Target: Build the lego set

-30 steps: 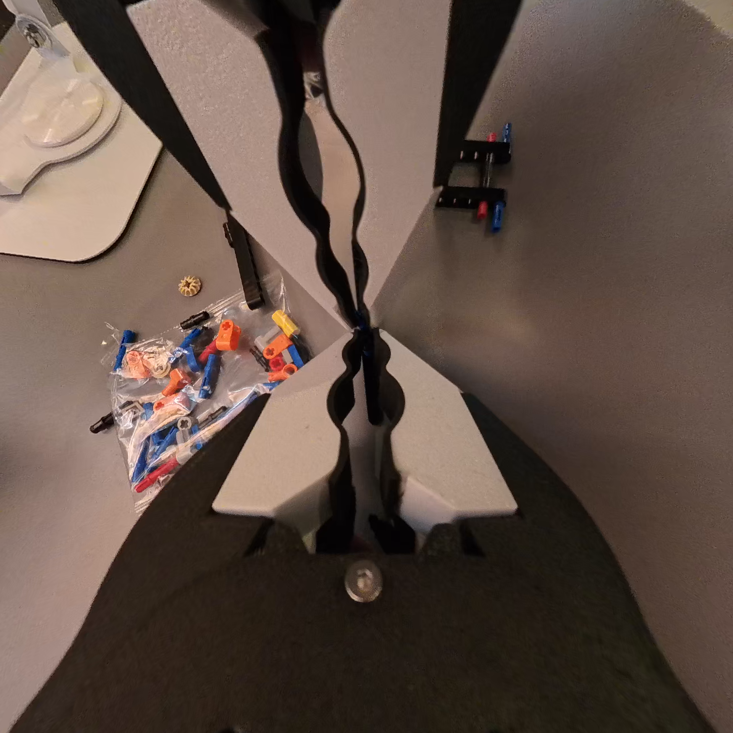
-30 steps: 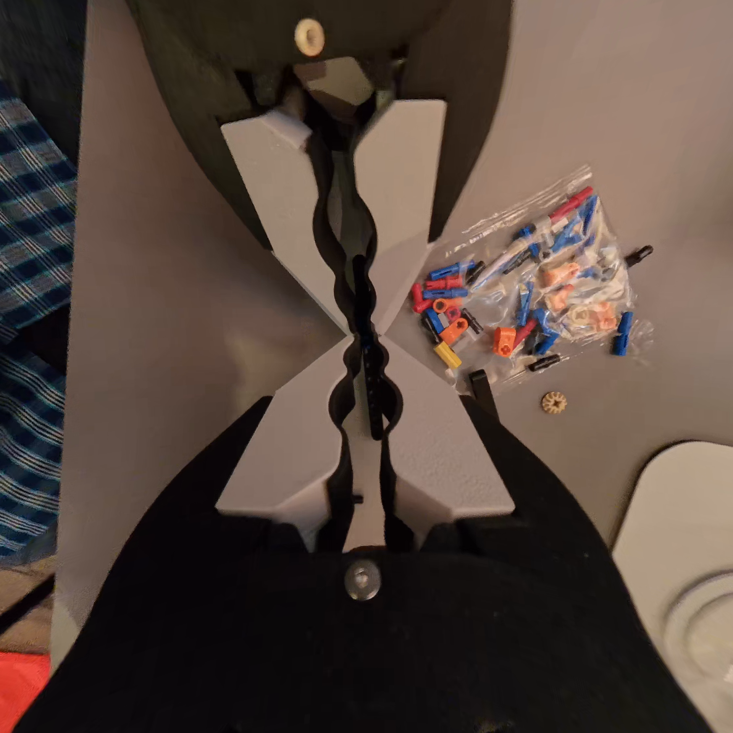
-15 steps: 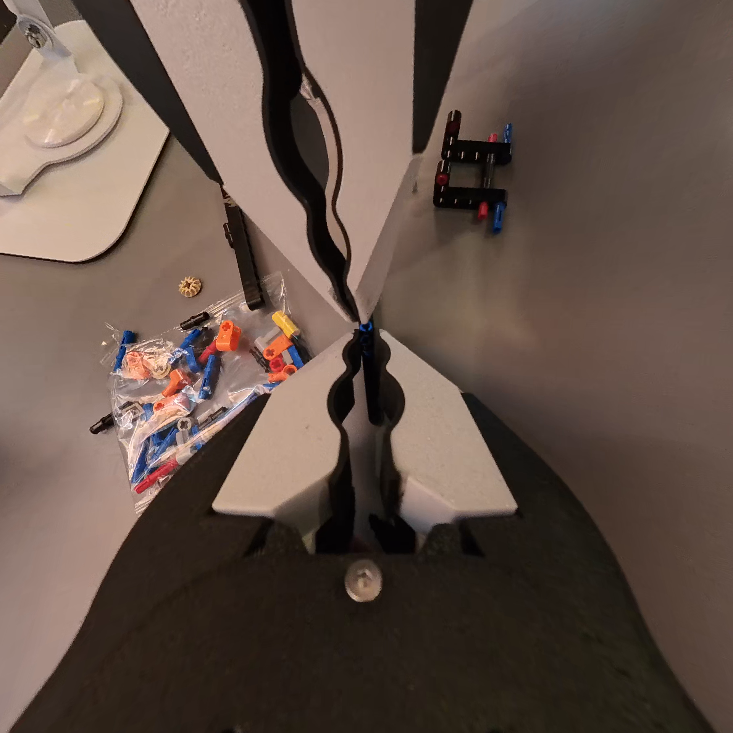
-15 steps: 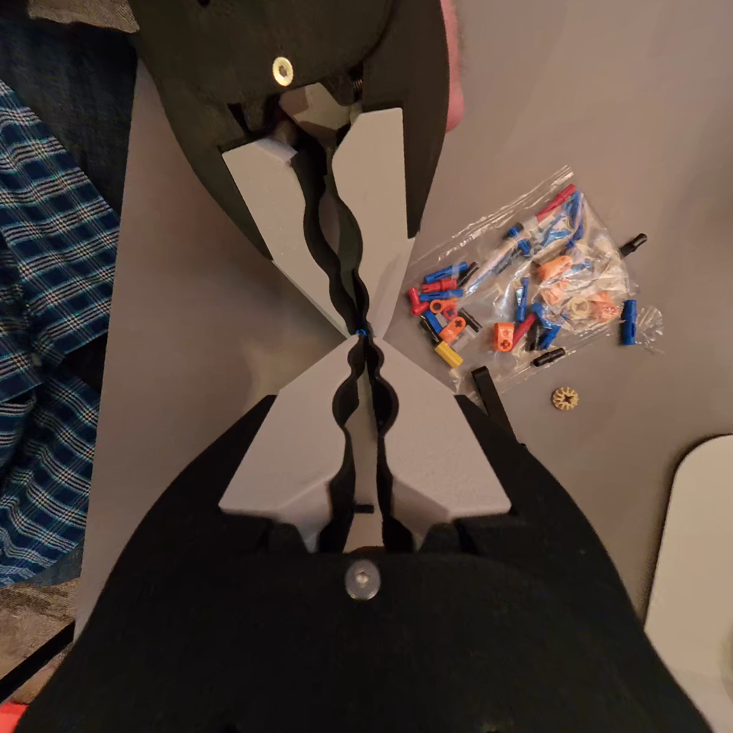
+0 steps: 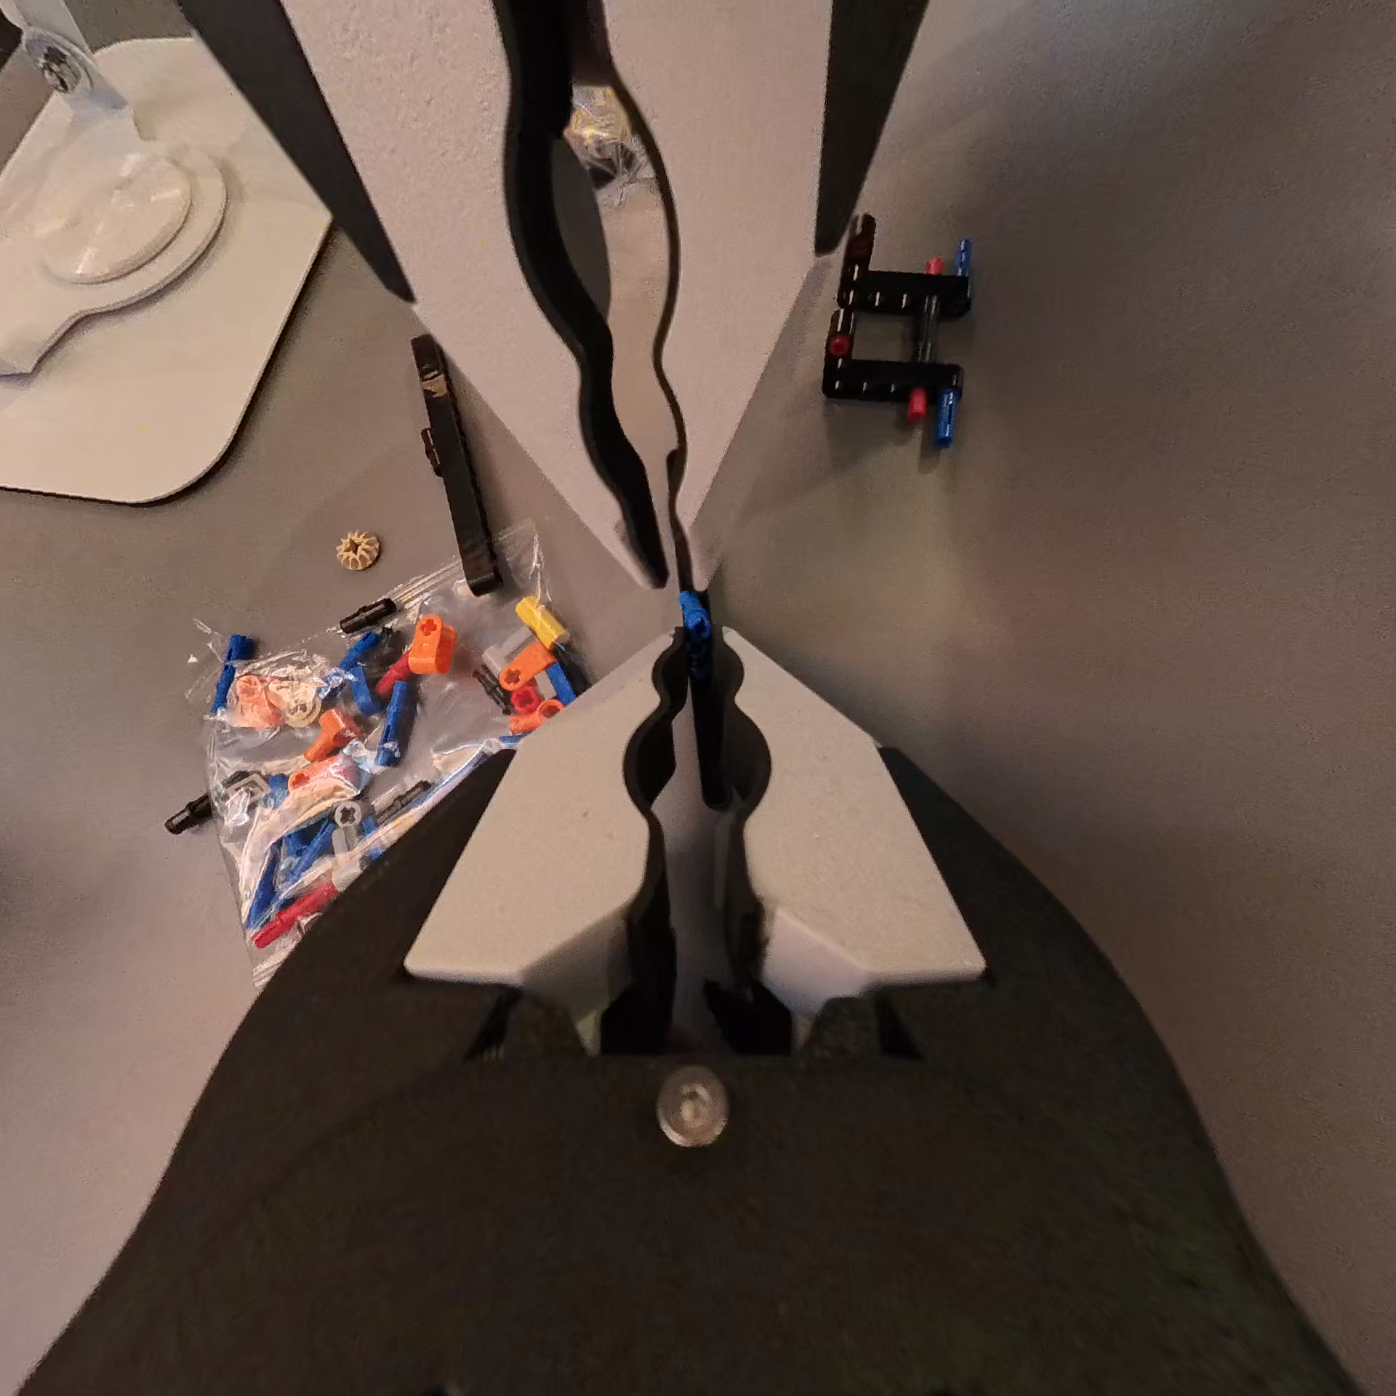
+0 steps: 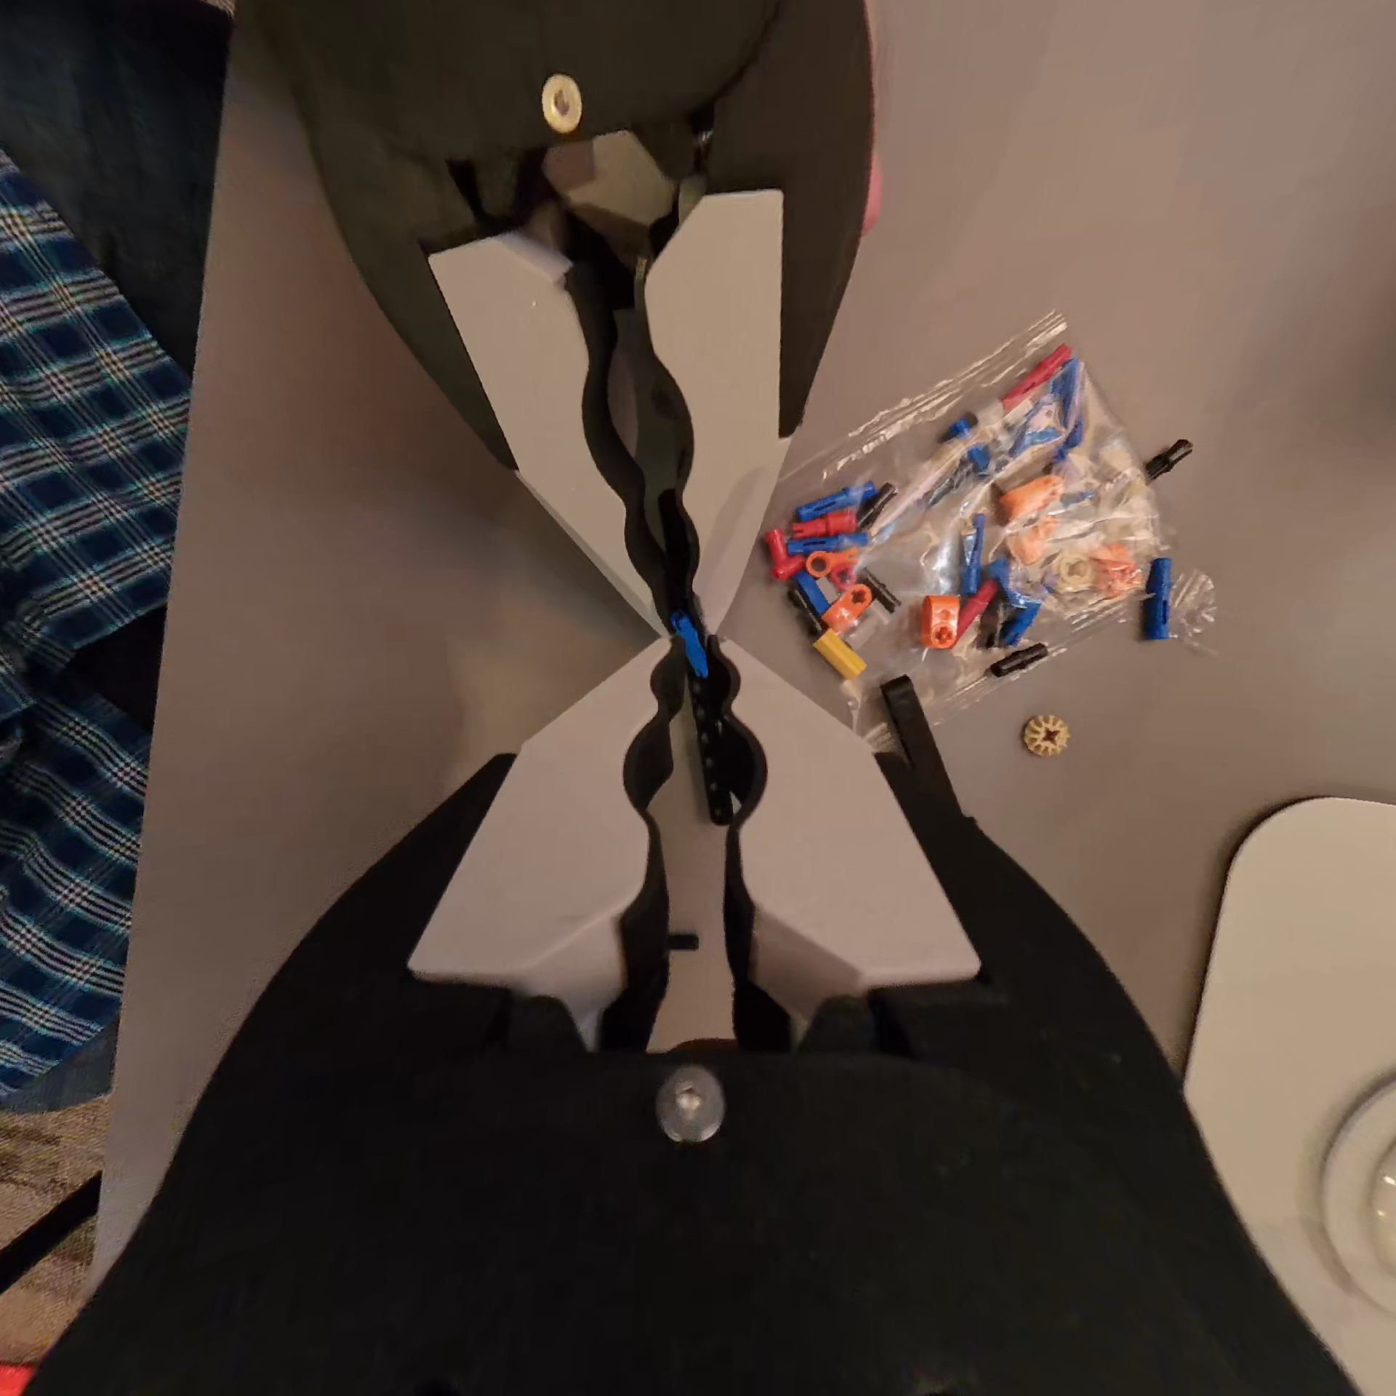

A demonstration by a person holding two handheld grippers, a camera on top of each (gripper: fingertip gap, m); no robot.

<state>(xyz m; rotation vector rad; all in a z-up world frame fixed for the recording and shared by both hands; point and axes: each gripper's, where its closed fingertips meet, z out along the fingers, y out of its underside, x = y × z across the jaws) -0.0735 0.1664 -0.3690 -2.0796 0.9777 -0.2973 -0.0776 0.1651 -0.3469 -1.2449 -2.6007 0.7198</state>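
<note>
One blue pin [image 5: 693,609] meets a black beam [image 5: 708,725] between the left tool [image 5: 693,642] and right tool [image 6: 691,642], both clamped; a small frame [image 5: 899,332] sits finished on the tabletop [image 5: 1133,680], and most bagged pieces [image 5: 355,725] remain unused.

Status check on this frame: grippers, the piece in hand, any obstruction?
Left gripper shut on black beam with blue pin. Right gripper shut, tip to tip with it. Nothing in the way.

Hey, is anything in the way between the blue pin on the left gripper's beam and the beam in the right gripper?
Nothing visible. The blue pin on the left gripper's black beam sits right at the right gripper's beam, tip to tip.
</note>
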